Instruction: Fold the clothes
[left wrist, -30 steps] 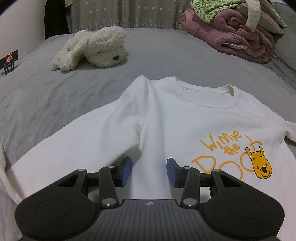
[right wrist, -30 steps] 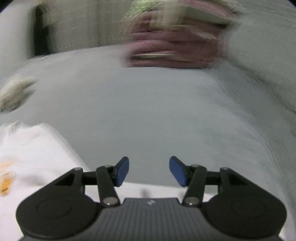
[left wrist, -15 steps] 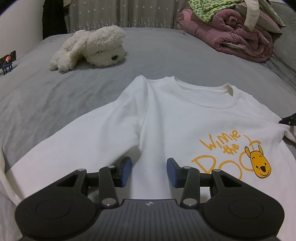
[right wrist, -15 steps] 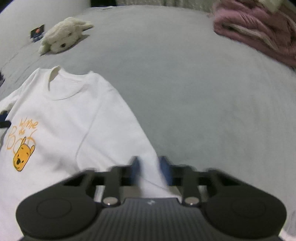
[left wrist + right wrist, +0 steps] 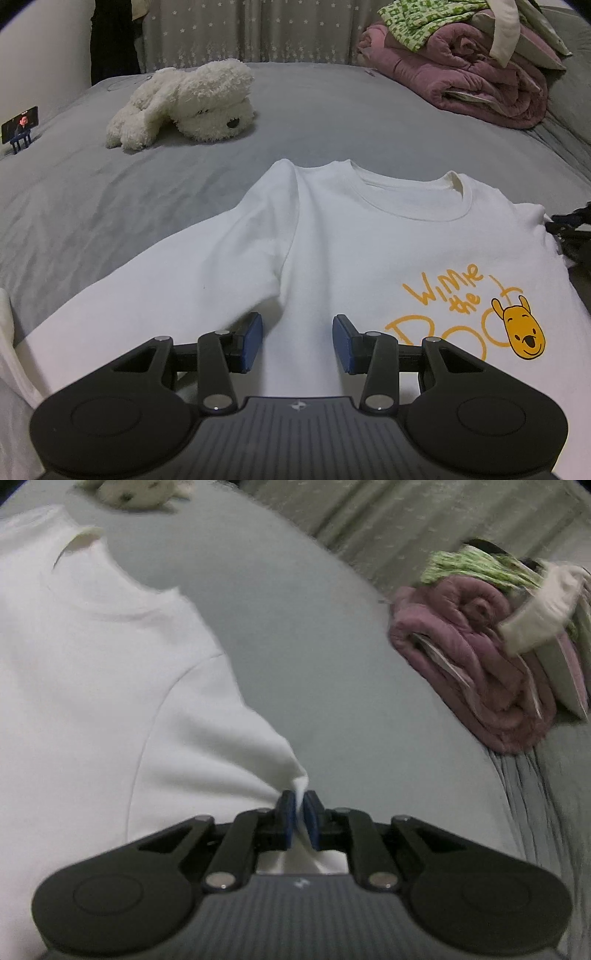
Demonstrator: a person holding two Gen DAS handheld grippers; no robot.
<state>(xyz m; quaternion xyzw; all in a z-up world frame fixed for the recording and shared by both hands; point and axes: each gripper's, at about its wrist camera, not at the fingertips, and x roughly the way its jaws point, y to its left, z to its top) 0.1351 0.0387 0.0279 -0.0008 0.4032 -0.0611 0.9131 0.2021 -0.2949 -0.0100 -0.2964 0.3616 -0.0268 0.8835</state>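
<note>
A grey bed (image 5: 184, 206) fills both views and carries everything else. At its far side hangs a grey curtain (image 5: 258, 33) with small pale stars. On the far right corner of the bed sits a pile of bedding (image 5: 472, 74): a rolled mauve quilt with a green-patterned cloth and a cream strip on top.

The white sweatshirt (image 5: 351, 251) lies face up in the middle of the bed, neck toward the curtain, its yellow lettering and bear face on the chest at the right of the left wrist view. One sleeve runs out flat toward the lower left of that view. The other sleeve (image 5: 236, 746) is drawn up off the bed into a peak.

A white plush dog (image 5: 184, 103) lies on its side beyond the sweatshirt's neck, well apart from it. A phone on a small stand (image 5: 19, 125) is at the far left edge of the bed.

The left hand-held gripper (image 5: 297, 339) hangs over the sweatshirt's body near the armpit, its blue pads spread with only flat cloth below them. The right hand-held gripper (image 5: 300, 819) pinches the raised sleeve's edge; its jaws have just eased slightly apart, with white cloth bunched between the pads.
</note>
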